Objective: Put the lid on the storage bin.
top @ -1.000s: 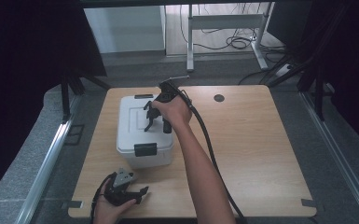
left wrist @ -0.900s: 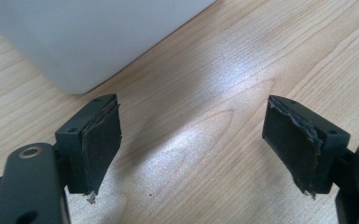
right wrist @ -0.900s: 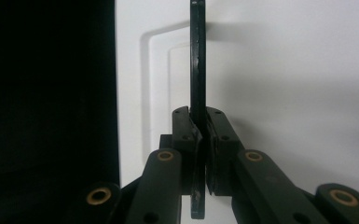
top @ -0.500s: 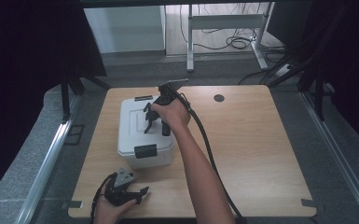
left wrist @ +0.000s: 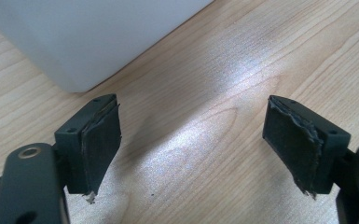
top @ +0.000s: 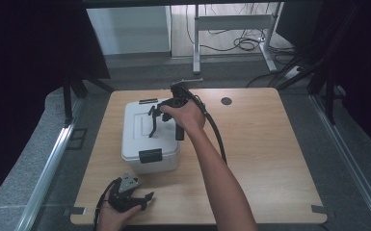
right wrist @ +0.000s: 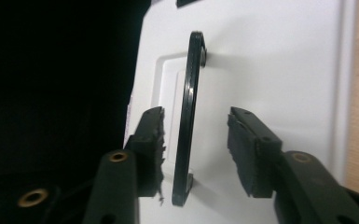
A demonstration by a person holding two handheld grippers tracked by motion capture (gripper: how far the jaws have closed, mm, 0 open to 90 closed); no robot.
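A white plastic box (top: pixel 139 139) with a black carry handle (top: pixel 152 126) stands on the wooden table (top: pixel 270 159). My right gripper (top: pixel 156 115) hovers over the lid (right wrist: pixel 270 60). Its jaws have just been opening, and the raised handle (right wrist: pixel 186 130) stands between the pads without touching either. In the right gripper view the right gripper (right wrist: pixel 196 149) is open. My left gripper (top: pixel 144 198) rests in a hand at the table's front left edge. In the left gripper view the left gripper (left wrist: pixel 205 149) is open over bare wood, with the box's corner (left wrist: pixel 88 37) just ahead.
A black latch (top: pixel 150 155) sits on the box's front face and another (top: pixel 147 101) at its back. A small dark round hole (top: pixel 226 101) marks the table's far middle. Dark curtains hang left and right, and a desk frame with cables stands beyond the table.
The right gripper's jaws have spread apart from the handle. The right hand has barely shifted over the lid. The left gripper has stayed where it was.
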